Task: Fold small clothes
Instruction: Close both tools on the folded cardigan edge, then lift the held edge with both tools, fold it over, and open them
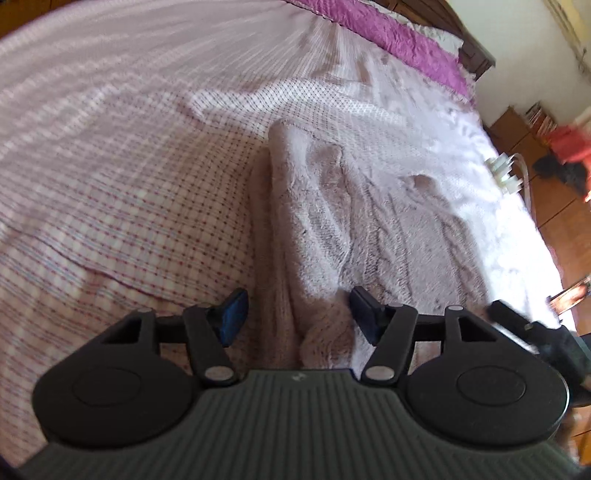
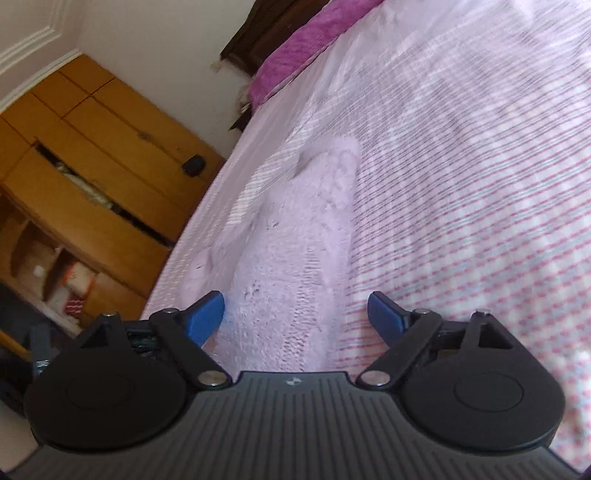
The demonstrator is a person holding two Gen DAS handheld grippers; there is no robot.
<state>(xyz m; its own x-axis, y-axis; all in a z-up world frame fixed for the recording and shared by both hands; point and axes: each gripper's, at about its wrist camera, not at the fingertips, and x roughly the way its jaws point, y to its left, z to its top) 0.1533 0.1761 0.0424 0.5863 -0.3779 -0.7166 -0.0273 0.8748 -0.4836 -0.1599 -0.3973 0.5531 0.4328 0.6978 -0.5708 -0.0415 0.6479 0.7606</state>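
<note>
A small pale pink knitted garment [image 1: 332,221] lies on the checked bed sheet [image 1: 110,166], folded lengthwise into a long strip. My left gripper [image 1: 297,315] is open, its blue pads on either side of the garment's near end, just above it. The same garment [image 2: 295,258] shows in the right wrist view. My right gripper [image 2: 295,319] is open over its near end, holding nothing. Part of the other gripper [image 1: 535,328] shows at the right edge of the left wrist view.
A purple blanket [image 1: 406,33] lies at the head of the bed by a dark wooden headboard [image 2: 266,29]. A wooden cabinet [image 2: 92,166] stands beside the bed. A white power strip [image 1: 504,171] sits near the bed's edge.
</note>
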